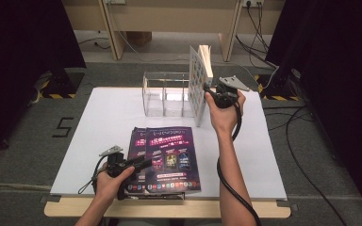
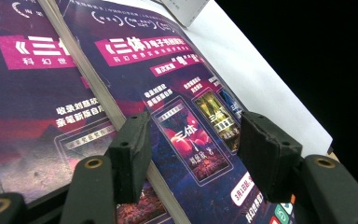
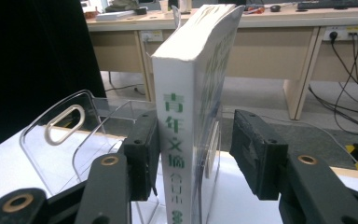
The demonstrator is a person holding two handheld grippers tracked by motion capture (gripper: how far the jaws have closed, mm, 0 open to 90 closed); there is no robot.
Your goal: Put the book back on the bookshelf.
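With our right gripper point(image 3: 191, 154) open around the upright white book point(image 3: 186, 116) at center frame beside the clear rack point(image 1: 165, 94), and our left gripper point(image 2: 193, 149) open over the purple magazine point(image 2: 177, 107), the unclamped book could topple.

The clear acrylic file rack point(image 1: 165, 96) with upright dividers blocks the table's far middle, and a white-spined book point(image 3: 186, 121) stands upright at its right end. Two dark purple magazines point(image 1: 167, 157) cover the near centre. The white tabletop point(image 1: 99, 122) lies bare to the left and right of them.
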